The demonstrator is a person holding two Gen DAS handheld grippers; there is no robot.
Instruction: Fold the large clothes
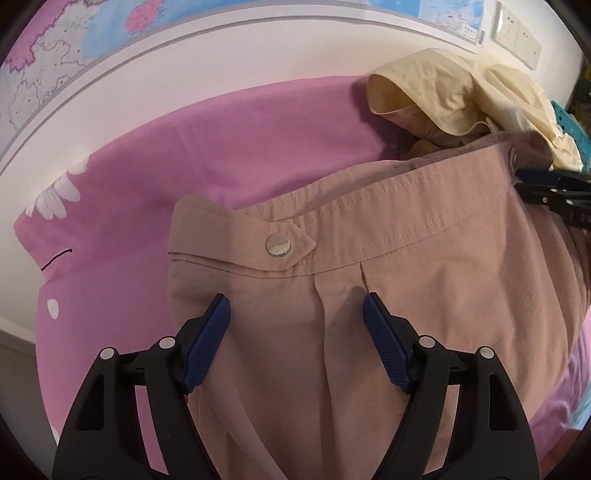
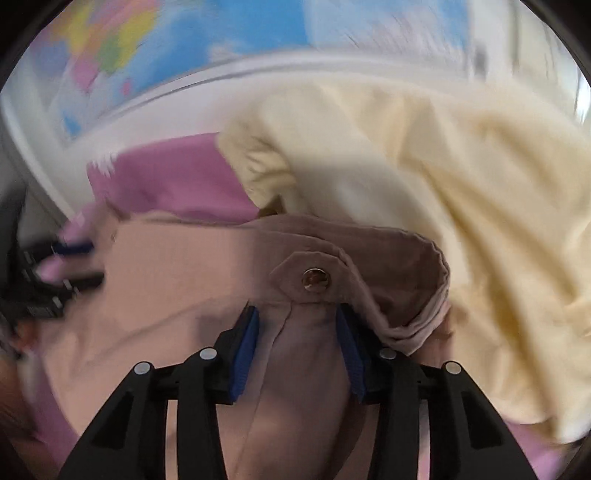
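Note:
A dusty-pink garment [image 1: 424, 295] with a stitched waistband and a pearly snap button [image 1: 277, 244] lies flat on a purple sheet [image 1: 221, 147]. My left gripper [image 1: 295, 310] stands open over the cloth just below the waistband, near the garment's left edge, and a pleat runs between its blue pads. At the waistband's other end is my right gripper [image 2: 297, 328]; it also shows at the right rim of the left wrist view [image 1: 550, 188]. Its jaws are partly apart below a second snap button [image 2: 316, 278], with a fold of the garment [image 2: 184, 277] between them. The right wrist view is blurred.
A crumpled cream garment [image 1: 443, 96] is heaped at the far right, touching the pink one's waistband; it fills the right of the right wrist view [image 2: 424, 184]. A map [image 1: 74, 44] and wall sockets [image 1: 517, 33] are behind. A teal object [image 1: 569, 122] peeks out at the right edge.

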